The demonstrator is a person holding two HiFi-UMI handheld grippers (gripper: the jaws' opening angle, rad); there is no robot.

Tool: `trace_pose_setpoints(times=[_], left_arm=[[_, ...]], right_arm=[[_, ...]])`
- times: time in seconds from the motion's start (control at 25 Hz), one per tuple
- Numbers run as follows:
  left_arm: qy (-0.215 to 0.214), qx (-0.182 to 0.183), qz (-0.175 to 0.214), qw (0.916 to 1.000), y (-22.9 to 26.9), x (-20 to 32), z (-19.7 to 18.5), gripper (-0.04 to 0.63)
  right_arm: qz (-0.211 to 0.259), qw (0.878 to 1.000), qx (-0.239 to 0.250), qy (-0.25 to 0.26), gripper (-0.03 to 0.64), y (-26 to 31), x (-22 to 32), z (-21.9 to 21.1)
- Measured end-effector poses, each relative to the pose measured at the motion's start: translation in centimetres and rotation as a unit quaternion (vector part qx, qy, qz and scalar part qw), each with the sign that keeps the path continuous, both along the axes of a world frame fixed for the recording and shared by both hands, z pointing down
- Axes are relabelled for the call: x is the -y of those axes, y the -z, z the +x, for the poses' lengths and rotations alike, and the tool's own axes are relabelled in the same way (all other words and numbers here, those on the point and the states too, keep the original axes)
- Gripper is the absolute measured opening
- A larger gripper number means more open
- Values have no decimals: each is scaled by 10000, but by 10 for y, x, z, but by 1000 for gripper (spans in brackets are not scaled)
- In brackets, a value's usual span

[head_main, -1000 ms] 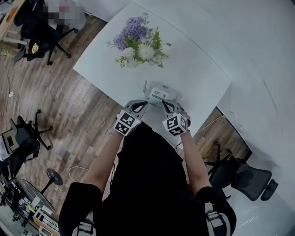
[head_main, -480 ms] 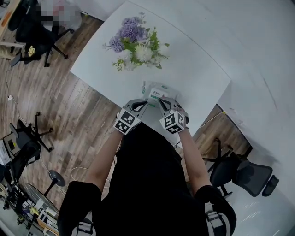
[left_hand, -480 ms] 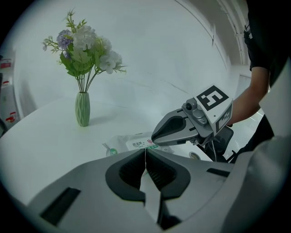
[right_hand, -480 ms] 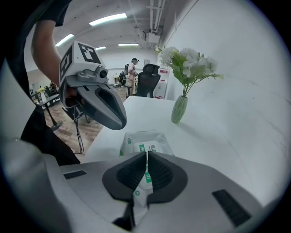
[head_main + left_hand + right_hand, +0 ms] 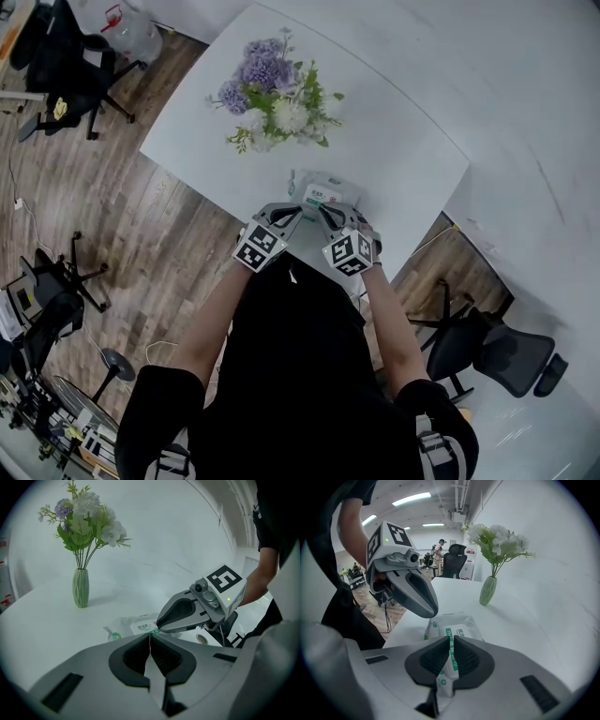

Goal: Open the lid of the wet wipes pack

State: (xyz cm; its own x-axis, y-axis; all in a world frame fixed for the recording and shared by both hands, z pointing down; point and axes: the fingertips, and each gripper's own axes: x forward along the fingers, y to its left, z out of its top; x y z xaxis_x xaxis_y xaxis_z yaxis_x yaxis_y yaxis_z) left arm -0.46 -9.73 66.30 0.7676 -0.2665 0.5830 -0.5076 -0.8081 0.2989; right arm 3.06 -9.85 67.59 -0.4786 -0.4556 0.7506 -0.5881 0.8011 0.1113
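The wet wipes pack [image 5: 323, 190] lies flat on the white table [image 5: 403, 141] near its front edge, white with green print and a flat lid. In the head view both grippers sit at its near side. My left gripper [image 5: 281, 215] is shut and empty, just left of the pack [image 5: 129, 626]. My right gripper [image 5: 330, 212] is shut, its tips low over the pack's lid [image 5: 457, 623], which shows through the thin slit between the jaws. From the left gripper view, the right gripper [image 5: 160, 628] points down at the pack's top. I cannot tell whether it touches.
A green vase of purple and white flowers [image 5: 277, 94] stands farther back on the table. The table's front edge runs just behind the grippers. Office chairs [image 5: 502, 361] stand on the wooden floor to the right and at the far left [image 5: 70, 61].
My right gripper has edged left and forward over the pack. The left gripper has hardly moved.
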Motion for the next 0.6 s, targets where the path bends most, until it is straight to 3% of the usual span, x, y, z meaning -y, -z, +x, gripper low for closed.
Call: trace_pose_setpoints(times=[0.6], left_arm=[[-163,185,-174,9995,-33,-3,13,23]], right_arm=[[30,9999,16,124,72,-12,-7,1]])
